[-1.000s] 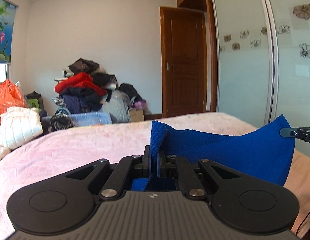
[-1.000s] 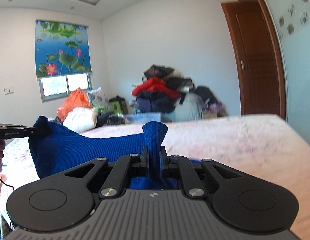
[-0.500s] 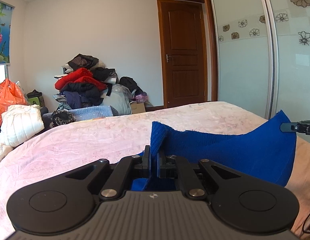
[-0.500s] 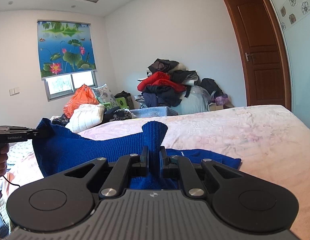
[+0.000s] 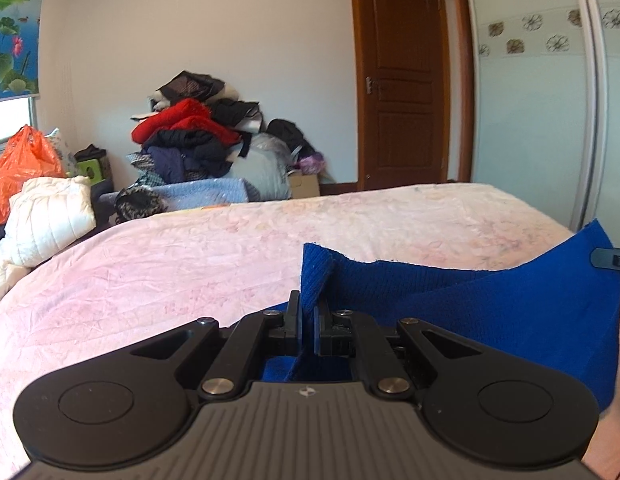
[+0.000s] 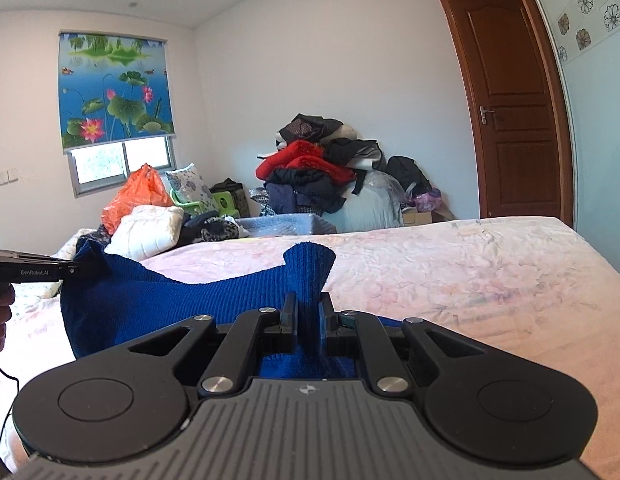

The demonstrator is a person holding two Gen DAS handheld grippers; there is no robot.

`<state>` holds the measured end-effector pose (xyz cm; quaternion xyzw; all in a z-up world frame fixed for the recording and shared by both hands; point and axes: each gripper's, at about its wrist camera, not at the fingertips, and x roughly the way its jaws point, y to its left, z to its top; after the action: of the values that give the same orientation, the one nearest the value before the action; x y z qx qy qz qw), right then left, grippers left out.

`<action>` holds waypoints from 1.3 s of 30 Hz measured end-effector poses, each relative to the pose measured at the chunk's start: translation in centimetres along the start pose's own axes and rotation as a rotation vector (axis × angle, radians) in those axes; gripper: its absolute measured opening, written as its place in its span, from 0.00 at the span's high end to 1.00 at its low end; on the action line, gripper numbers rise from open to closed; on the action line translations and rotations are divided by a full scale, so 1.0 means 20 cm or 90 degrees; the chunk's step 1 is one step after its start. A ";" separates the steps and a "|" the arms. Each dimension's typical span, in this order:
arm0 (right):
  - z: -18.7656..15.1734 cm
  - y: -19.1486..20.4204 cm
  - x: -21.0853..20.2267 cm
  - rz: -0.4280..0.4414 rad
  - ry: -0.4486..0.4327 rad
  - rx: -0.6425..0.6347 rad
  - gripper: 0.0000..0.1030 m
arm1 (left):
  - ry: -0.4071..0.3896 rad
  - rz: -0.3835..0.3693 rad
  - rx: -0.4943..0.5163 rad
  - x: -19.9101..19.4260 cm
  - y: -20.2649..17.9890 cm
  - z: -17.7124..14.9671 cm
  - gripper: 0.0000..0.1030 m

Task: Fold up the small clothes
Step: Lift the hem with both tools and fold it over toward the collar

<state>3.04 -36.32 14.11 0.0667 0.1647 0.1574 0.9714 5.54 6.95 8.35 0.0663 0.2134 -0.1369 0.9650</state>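
My left claw [image 5: 307,322] is clamped on one corner of the blue knit cloth [image 5: 490,308], a ribbed tab of it standing up between the two pads. My right claw [image 6: 308,318] is clamped the same way on the other corner of that cloth [image 6: 170,304], with a rounded tuft poking up above the fingers. The cloth is stretched between the two claws and hangs in a shallow sag above the near edge of the bed [image 5: 190,264]. In the right view the left claw's black body comes in at the left edge, and a hand [image 6: 0,316] shows there around its grip, with a thin cable trailing below it. In the left view only the black tip of the right claw shows at the right edge, touching the cloth's raised corner.

The bed carries a crumpled pink cover, and its far half is bare of clothes. Off its far left corner sit a white quilted bundle [image 5: 50,216] and an orange plastic bag [image 5: 22,164]; I cannot tell what is in the bag. Beyond the far edge of the bed is a heap of clothes [image 5: 190,140], red on top of dark pieces, with a light blue blanket [image 5: 206,196] below it. A small cardboard box [image 5: 304,184] stands on the floor by the brown door [image 5: 402,80]; its contents are hidden. A flowered blind [image 6: 114,88] covers the upper part of the window.
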 end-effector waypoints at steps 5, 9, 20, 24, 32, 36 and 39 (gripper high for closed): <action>-0.02 -0.01 0.10 -0.020 0.017 -0.012 0.87 | 0.025 0.041 0.014 0.11 -0.06 -0.01 0.95; -0.03 0.00 0.13 -0.027 0.022 -0.026 0.87 | 0.040 0.053 0.025 0.15 -0.09 -0.01 0.95; -0.02 0.03 0.12 -0.031 0.009 -0.045 0.87 | 0.032 0.060 0.009 0.11 -0.05 0.01 0.95; 0.01 0.07 0.09 -0.040 -0.003 -0.073 0.87 | 0.005 0.061 0.013 0.05 -0.05 0.03 0.95; 0.07 0.01 0.18 -0.045 -0.007 -0.056 0.87 | -0.007 0.059 0.007 0.13 -0.04 0.11 0.95; 0.07 -0.03 0.28 -0.048 0.003 -0.048 0.87 | 0.012 0.061 -0.004 0.25 -0.01 0.14 0.95; 0.07 -0.06 0.37 -0.046 0.014 -0.043 0.87 | 0.031 0.061 -0.013 0.35 0.01 0.15 0.95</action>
<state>10.47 -35.15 13.10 0.0262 0.1722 0.1281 0.9763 12.87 5.02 8.10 0.0700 0.2346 -0.0865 0.9657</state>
